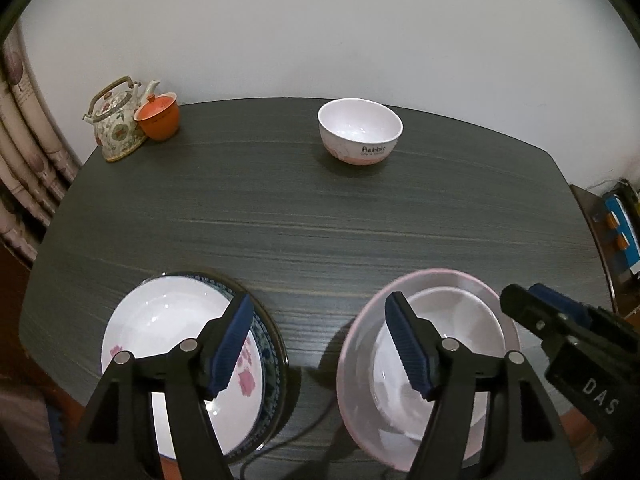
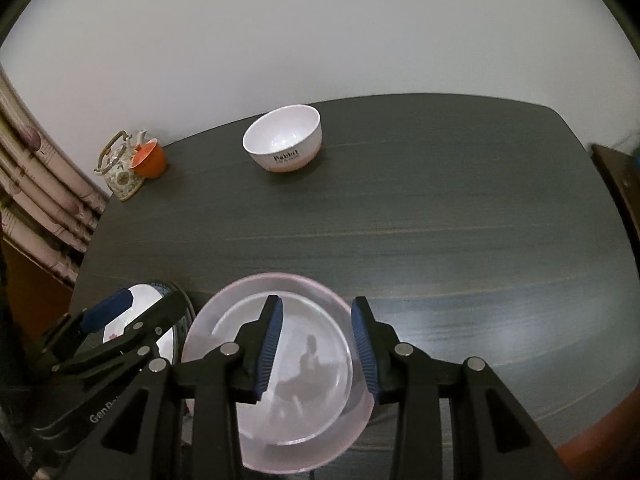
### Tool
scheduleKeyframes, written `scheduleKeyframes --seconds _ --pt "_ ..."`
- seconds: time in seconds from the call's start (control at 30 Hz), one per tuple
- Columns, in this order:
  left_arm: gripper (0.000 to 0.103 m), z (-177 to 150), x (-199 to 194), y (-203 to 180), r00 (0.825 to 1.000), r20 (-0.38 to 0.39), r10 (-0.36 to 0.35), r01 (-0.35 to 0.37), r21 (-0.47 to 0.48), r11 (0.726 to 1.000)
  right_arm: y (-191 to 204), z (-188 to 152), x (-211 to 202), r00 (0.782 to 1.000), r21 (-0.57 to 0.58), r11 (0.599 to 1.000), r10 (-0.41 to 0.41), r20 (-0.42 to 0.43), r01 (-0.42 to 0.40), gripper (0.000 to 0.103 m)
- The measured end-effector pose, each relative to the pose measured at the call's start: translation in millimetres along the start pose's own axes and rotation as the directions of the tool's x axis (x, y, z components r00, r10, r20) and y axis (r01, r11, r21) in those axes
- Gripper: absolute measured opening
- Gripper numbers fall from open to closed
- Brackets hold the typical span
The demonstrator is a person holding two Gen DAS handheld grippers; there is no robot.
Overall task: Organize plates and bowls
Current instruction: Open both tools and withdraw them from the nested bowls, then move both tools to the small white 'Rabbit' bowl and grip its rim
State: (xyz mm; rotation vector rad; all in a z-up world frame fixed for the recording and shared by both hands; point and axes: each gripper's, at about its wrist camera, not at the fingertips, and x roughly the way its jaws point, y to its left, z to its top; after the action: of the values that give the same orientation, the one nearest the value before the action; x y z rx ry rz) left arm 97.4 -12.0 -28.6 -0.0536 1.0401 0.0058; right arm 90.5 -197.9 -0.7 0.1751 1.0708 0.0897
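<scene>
Spanning the room's corner, the dark tabletop (image 1: pixel 320 220) carries everything. Near its front edge sit a pink plate (image 2: pixel 224 308) with a white bowl (image 2: pixel 312 360) in it, and beside them a white floral plate (image 1: pixel 168 320) on a blue-patterned one (image 1: pixel 272 364). Another white bowl (image 1: pixel 360 130) stands well apart at the back. The left gripper (image 1: pixel 320 344) hovers with jaws spread, pinching nothing. The right gripper (image 2: pixel 316 348) straddles the nested bowl's rim; whether its jaws press it, I cannot tell.

We see a floral teapot (image 1: pixel 116 122) touching an orange lidded cup (image 1: pixel 158 116) at the counter's (image 1: pixel 280 208) far corner, beside curtains (image 1: pixel 24 148).
</scene>
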Motion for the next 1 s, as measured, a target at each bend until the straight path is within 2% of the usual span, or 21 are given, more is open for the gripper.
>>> scheduleKeyframes --seconds 0.03,0.3,0.7,0.9,1.0 --pt "0.066 3 1 2 1.0 -0.008 -0.014 0.014 0.013 1.0 0 5 2 1.0 -0.008 1.0 0.007 -0.004 -0.007 0.037" --pt "0.066 29 16 10 0.999 -0.031 0.012 -0.012 0.005 1.0 -6 40 16 1.0 -0.034 0.999 -0.005 -0.027 0.005 0.036" --pt "0.066 80 56 11 0.998 -0.067 0.021 -0.02 0.01 1.0 -10 96 54 0.996 -0.005 0.998 0.059 -0.072 -0.059 0.037" --pt "0.066 113 75 13 0.997 -0.068 -0.019 0.019 -0.001 1.0 -9 125 75 0.993 0.034 0.995 0.095 -0.071 -0.093 0.036" --pt "0.066 131 83 17 0.996 -0.06 -0.073 0.071 -0.032 0.997 -11 139 84 0.993 0.053 0.994 0.102 -0.061 -0.099 0.036"
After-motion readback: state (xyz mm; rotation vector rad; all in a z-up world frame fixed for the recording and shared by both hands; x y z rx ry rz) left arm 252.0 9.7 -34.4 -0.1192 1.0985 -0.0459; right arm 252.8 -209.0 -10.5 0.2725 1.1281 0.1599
